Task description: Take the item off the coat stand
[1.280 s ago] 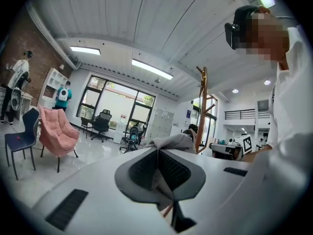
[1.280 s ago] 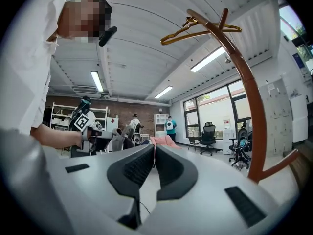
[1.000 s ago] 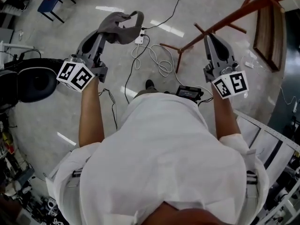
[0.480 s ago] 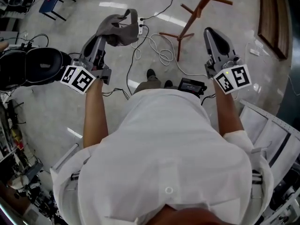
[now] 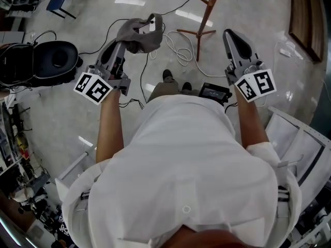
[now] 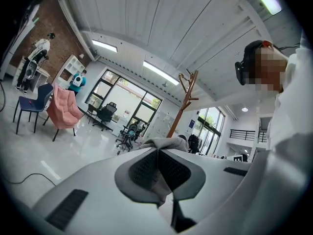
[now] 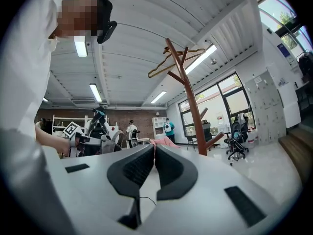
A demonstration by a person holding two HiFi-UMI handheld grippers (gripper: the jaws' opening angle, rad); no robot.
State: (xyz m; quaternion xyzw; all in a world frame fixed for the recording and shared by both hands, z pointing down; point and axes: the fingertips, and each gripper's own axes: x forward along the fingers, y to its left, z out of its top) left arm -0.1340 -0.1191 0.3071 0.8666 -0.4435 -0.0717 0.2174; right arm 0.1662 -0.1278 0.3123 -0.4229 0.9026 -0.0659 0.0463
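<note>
Left gripper is clamping the grey garment and carrying it farther from the coat stand, so removal is looking complete. Right gripper is staying closed, empty.

Bright, even indoor light comes from ceiling strip lamps and tall windows. The glossy floor carries white glare streaks and only soft shadows. All views bow strongly at the edges, with dark corners in both gripper views. The grey cloth looks slightly soft, perhaps from motion blur.
</note>
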